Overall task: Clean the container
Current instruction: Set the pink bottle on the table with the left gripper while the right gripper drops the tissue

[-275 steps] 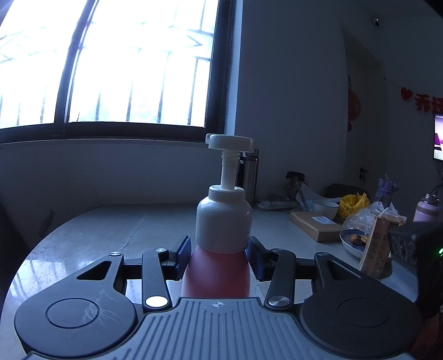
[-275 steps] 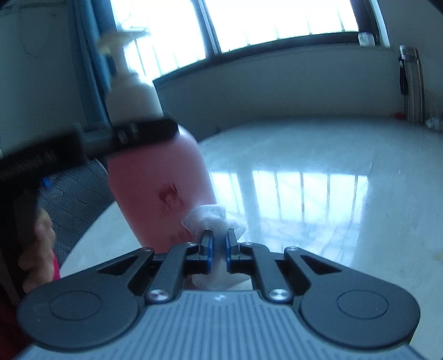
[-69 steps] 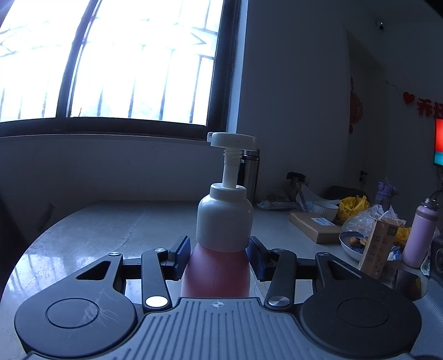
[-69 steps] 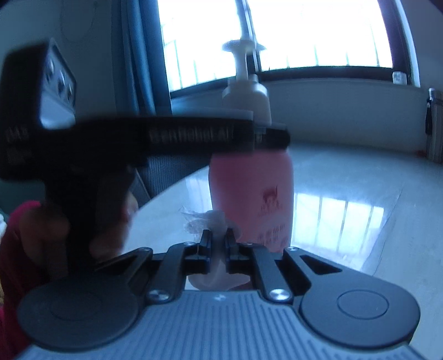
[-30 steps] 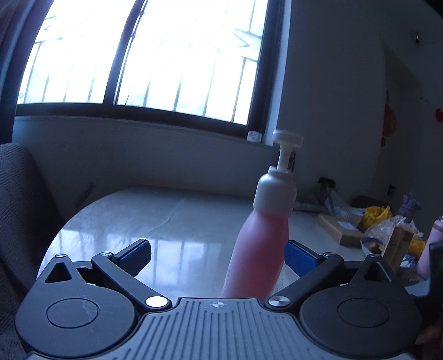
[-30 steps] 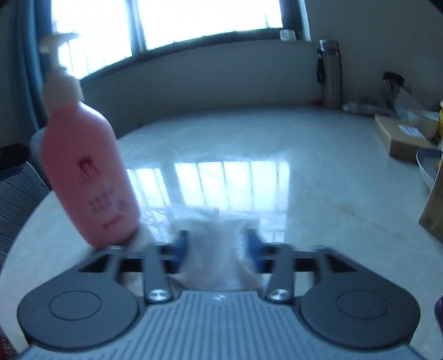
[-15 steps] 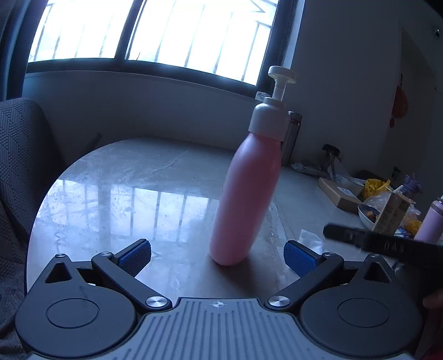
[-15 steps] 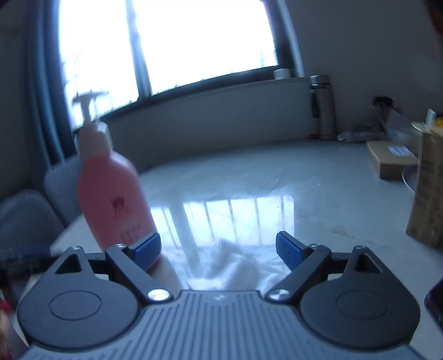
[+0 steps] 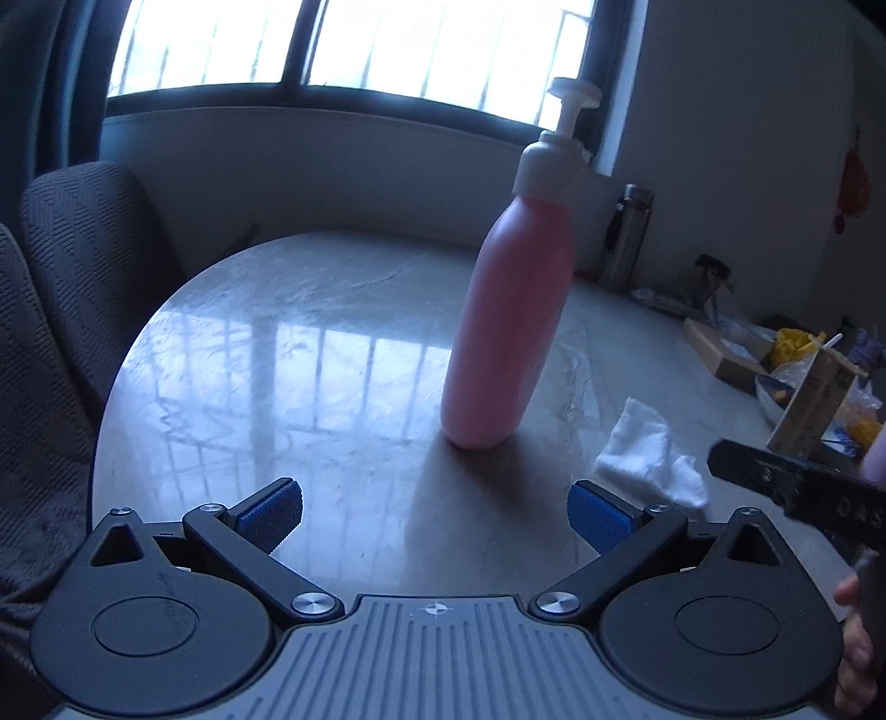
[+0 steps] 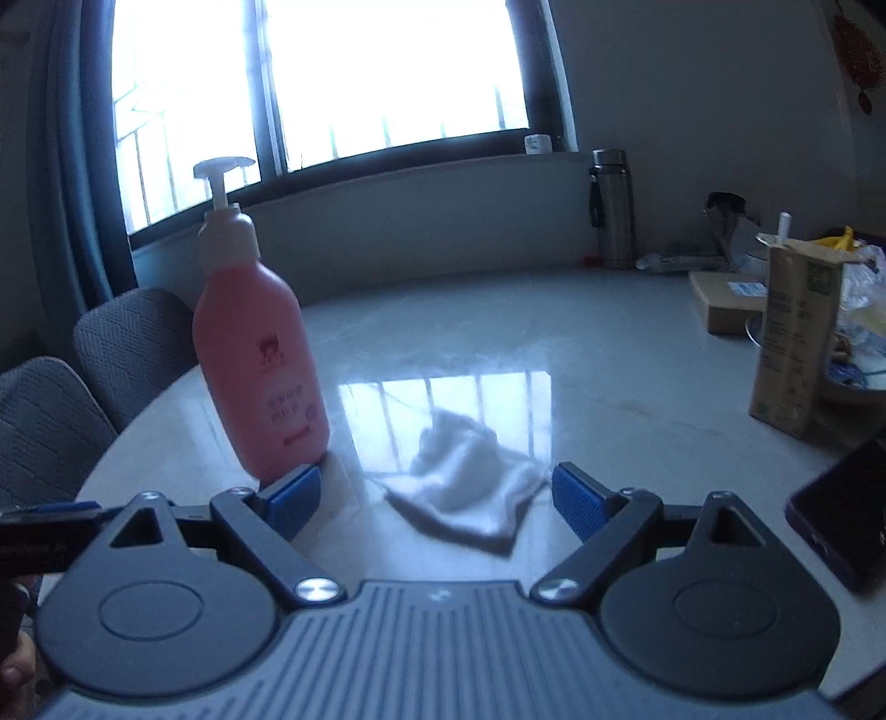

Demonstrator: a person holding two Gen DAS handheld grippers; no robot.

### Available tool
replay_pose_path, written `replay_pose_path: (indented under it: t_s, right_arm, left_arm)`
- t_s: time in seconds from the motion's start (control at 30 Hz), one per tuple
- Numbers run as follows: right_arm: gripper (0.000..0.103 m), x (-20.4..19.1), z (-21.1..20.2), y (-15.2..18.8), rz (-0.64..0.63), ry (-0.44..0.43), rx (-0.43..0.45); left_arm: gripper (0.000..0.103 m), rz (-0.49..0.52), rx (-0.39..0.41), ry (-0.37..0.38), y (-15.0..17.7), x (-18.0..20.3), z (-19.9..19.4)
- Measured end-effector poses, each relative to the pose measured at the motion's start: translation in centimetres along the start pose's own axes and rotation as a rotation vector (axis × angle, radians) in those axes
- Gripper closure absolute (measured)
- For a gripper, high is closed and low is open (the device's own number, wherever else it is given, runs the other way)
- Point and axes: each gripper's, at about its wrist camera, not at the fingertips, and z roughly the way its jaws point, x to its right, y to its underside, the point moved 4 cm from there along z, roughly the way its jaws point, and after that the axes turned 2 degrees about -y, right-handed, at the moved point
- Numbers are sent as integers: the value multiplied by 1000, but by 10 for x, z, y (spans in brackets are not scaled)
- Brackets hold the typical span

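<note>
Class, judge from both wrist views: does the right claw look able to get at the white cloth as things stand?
Probably yes. The right claw is open and the white cloth lies loose on the table straight ahead between its fingers. The pink pump bottle stands off to the left, apart from the cloth.

Bright barred window (image 9: 354,44), marble table (image 9: 277,360)

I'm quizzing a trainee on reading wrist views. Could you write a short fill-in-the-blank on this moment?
1. The pump bottle stands on the table, held by ____ gripper.
2. The body of the bottle is ____ in colour.
3. The white cloth lies on the ____.
4. The fingers of the right gripper are ____.

Missing words: neither; pink; table; open
</note>
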Motion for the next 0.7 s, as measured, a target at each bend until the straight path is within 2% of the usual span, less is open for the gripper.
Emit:
replay_pose_path:
  t_s: [0.17, 0.4, 0.43, 0.7]
  right_arm:
    - [12, -12, -20, 13, 0, 47, -1]
    - [11, -19, -25, 10, -20, 75, 14]
    - [11, -30, -23, 12, -19, 94, 13]
    - [11, -40, -15, 14, -41, 111, -8]
  left_arm:
    - [0, 35, 10, -38, 7, 0, -3]
    - [0, 103, 50, -35, 6, -9, -27]
    - [0, 99, 47, -36, 5, -11, -27]
    - [0, 79, 46, -58, 9, -46, -50]
